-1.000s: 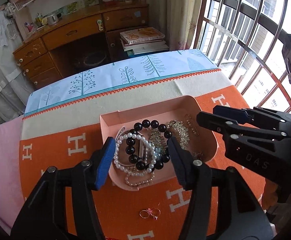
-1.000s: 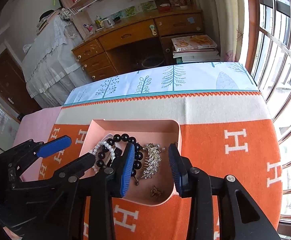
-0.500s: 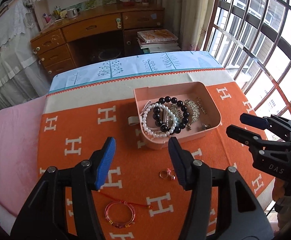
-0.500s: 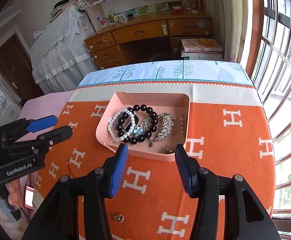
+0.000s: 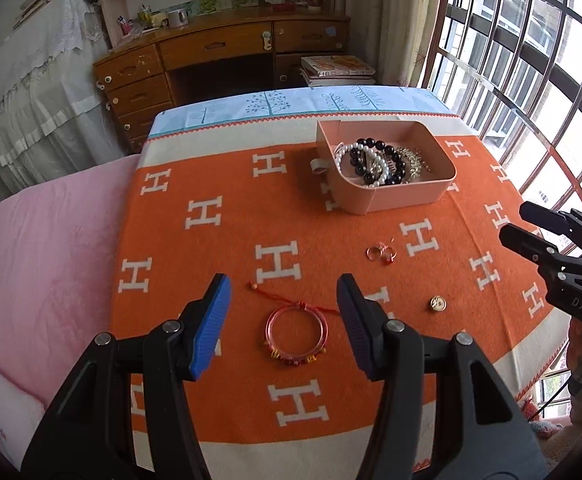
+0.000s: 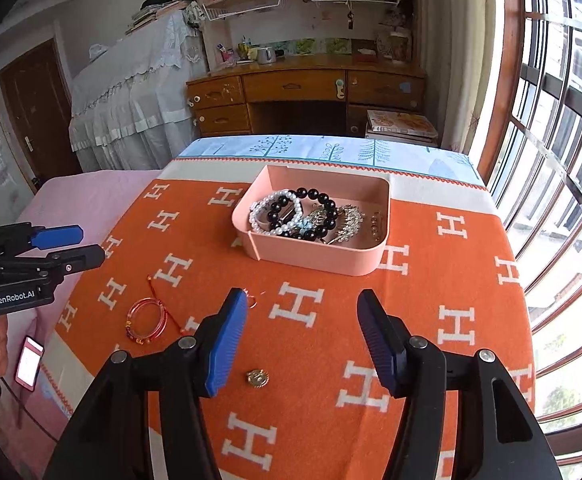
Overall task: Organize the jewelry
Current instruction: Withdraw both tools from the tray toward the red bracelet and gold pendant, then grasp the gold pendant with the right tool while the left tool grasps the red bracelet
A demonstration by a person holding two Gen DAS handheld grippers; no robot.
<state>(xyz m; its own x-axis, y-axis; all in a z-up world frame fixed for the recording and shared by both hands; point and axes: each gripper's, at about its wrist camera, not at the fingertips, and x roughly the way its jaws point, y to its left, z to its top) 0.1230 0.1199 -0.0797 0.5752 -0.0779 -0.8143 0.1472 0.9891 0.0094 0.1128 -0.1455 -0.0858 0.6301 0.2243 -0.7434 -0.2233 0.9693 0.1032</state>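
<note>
A pink tray (image 5: pixel 403 200) (image 6: pixel 311 258) on the orange blanket holds a pearl bracelet (image 5: pixel 361 156), a black bead bracelet (image 6: pixel 323 204) and silver pieces. A red bangle with a red cord (image 5: pixel 297 330) (image 6: pixel 145 320) lies on the blanket between my left gripper's open fingers. Small gold rings (image 5: pixel 381 253) lie nearer the tray. A round gold piece (image 5: pixel 437 303) (image 6: pixel 256 378) lies just ahead of my right gripper. My left gripper (image 5: pixel 283 320) is open and empty. My right gripper (image 6: pixel 303 344) is open and empty, above the blanket.
The orange blanket (image 5: pixel 219 248) covers a table with pink bedding (image 5: pixel 39 264) on its left. A wooden desk (image 6: pixel 303 92) and stacked books (image 6: pixel 401 124) stand beyond the far edge. A barred window (image 6: pixel 563 160) runs along the right. A phone (image 6: pixel 29 362) shows low left.
Both grippers have pulled back and up from the tray. The tray now sits farther off, and the bangle, rings and gold piece on the blanket have come into view.
</note>
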